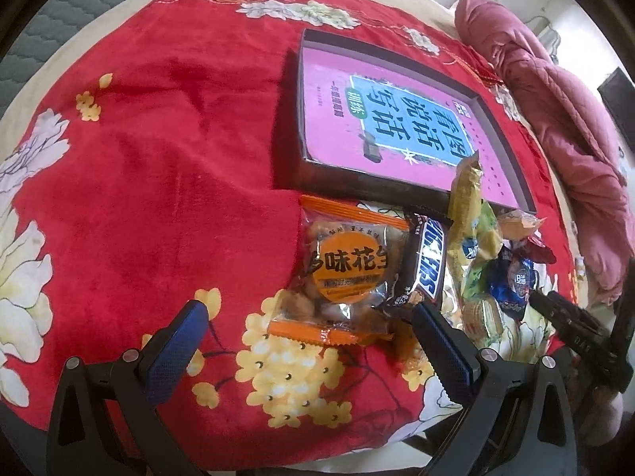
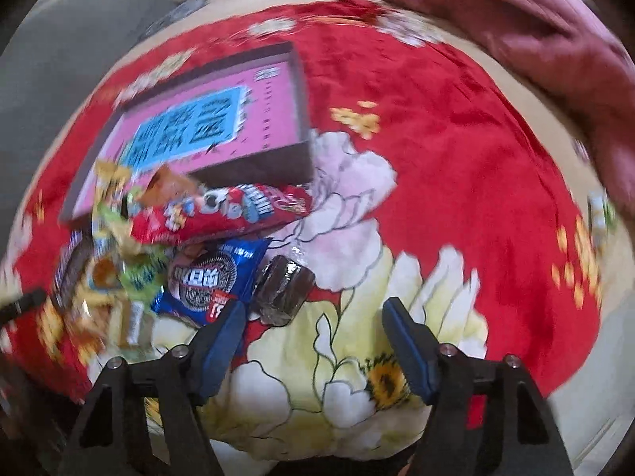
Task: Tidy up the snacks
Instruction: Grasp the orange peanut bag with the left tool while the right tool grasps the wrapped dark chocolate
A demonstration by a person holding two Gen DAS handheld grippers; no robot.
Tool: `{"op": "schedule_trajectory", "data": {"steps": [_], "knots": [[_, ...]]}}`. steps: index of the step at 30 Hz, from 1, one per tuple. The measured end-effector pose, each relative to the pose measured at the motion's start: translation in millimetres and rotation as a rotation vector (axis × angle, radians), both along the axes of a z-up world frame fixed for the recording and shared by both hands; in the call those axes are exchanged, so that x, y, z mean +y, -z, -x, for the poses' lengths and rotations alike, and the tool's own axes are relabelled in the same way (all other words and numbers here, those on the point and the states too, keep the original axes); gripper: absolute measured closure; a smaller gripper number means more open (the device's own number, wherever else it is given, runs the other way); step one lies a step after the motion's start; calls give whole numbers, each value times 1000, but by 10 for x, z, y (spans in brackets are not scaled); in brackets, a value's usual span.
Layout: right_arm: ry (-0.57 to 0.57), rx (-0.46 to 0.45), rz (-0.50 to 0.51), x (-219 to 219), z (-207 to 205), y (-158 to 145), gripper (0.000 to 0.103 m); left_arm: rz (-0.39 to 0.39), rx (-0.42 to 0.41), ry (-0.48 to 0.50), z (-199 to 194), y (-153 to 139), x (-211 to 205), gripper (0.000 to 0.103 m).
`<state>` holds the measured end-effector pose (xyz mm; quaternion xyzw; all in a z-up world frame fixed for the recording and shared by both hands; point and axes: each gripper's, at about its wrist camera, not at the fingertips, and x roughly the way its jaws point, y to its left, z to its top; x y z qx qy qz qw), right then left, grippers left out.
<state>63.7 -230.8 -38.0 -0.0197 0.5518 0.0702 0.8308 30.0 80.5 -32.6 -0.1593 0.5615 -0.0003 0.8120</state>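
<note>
A pile of snacks lies on the red floral blanket in front of a shallow dark box [image 1: 313, 91] lined with a pink book cover. In the left wrist view my left gripper [image 1: 309, 317] is open, its fingers on either side of the near end of an orange peanut packet [image 1: 349, 269]; a Snickers bar [image 1: 426, 256] lies right of it. In the blurred right wrist view my right gripper [image 2: 313, 313] is open and empty, just near of a dark wrapped cake [image 2: 283, 289], a blue Oreo pack [image 2: 214, 277] and a red packet [image 2: 222, 214]. The box [image 2: 301, 111] lies beyond.
A pink quilted duvet [image 1: 555, 119] is bunched along the right side of the blanket; it also shows in the right wrist view [image 2: 516, 20]. A grey quilted mattress [image 1: 59, 12] lies at the far left. The right gripper shows in the left wrist view [image 1: 571, 321].
</note>
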Motion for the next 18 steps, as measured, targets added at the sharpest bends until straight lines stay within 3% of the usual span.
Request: {"op": "schedule_trajectory", "data": {"steps": [3, 13, 18], "knots": [[-115, 8, 72, 154, 6, 52, 38, 6, 5, -1, -35, 16, -15, 1], [-171, -13, 80, 158, -78, 78, 48, 24, 23, -5, -192, 86, 66, 1], [-285, -81, 139, 240, -101, 103, 52, 36, 38, -11, -225, 110, 191, 1]]}}
